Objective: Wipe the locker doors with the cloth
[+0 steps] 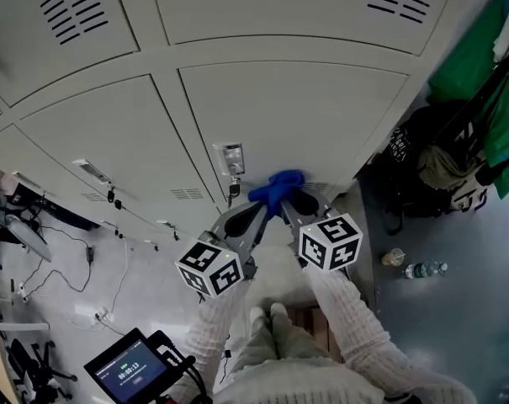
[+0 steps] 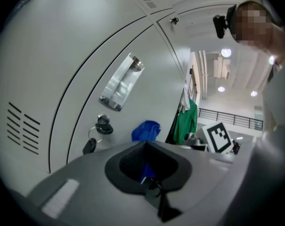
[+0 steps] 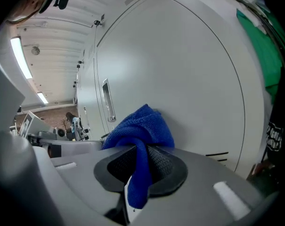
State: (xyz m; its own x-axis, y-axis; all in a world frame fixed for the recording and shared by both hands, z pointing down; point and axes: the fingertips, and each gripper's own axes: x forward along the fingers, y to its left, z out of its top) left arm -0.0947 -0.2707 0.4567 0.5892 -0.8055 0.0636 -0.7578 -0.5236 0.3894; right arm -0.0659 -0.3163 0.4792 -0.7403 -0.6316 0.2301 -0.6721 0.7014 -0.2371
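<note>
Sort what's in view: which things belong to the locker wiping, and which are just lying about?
In the job: blue cloth, held by left gripper and right gripper; locker door.
Lying about: plastic bottle; green clothes; black bag; keys.

The cloth [image 3: 141, 126] between the matt, ribbed fingers [image 3: 166, 166] looked soft and fuzzy. The locker door [image 3: 189, 69] beyond them was smooth, faintly glossy metal.
</note>
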